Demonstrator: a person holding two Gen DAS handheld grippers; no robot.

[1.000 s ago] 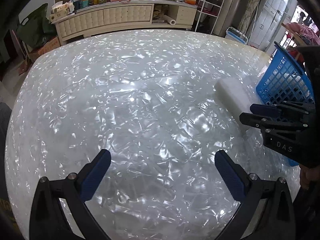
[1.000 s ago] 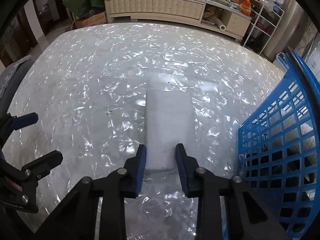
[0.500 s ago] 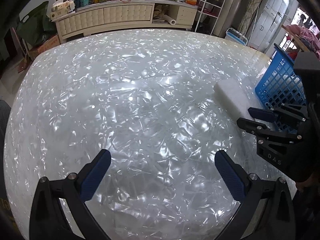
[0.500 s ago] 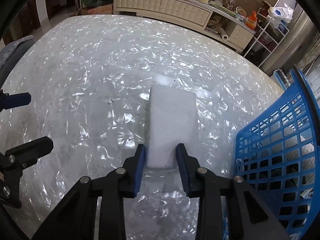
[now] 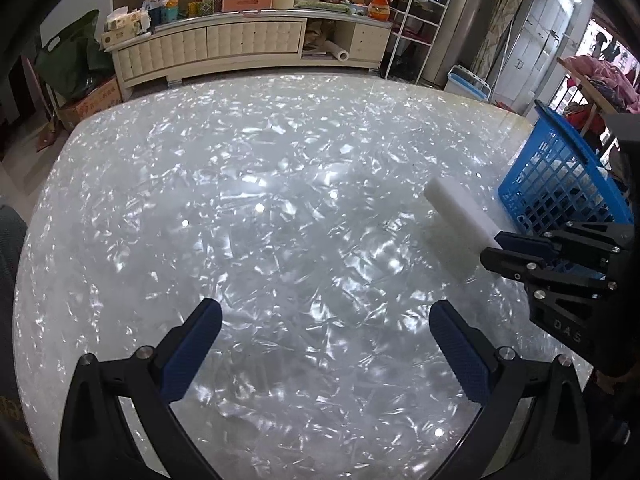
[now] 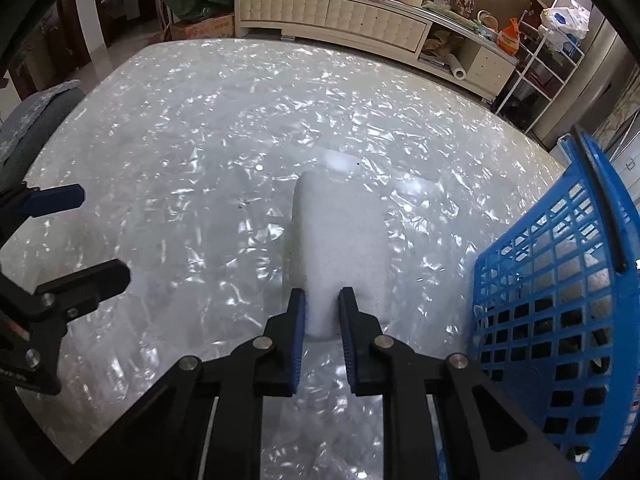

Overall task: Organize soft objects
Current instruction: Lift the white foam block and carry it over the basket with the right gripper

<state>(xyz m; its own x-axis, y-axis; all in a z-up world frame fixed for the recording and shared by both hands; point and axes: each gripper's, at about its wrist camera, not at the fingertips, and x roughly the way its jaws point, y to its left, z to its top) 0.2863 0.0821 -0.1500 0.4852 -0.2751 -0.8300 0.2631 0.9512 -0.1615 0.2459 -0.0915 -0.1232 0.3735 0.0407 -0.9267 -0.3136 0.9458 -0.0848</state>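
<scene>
A white foam block (image 6: 340, 248) is held off the shiny table (image 6: 200, 140); my right gripper (image 6: 322, 304) is shut on its near end, squeezing it. The block also shows in the left wrist view (image 5: 456, 216), tilted and lifted, with the right gripper (image 5: 496, 246) at its end. A blue plastic basket (image 6: 560, 320) stands just right of the block, with soft white items inside; it also shows in the left wrist view (image 5: 560, 184). My left gripper (image 5: 326, 316) is wide open and empty over the table's near side.
A pale cabinet (image 5: 240, 44) with clutter on top runs along the far wall. A white wire rack (image 5: 416, 8) stands at the back right. A grey chair (image 6: 36, 120) is at the table's left edge.
The right gripper has lifted the foam block off the table and squeezed it tighter. The left gripper has pulled back slightly and stays open.
</scene>
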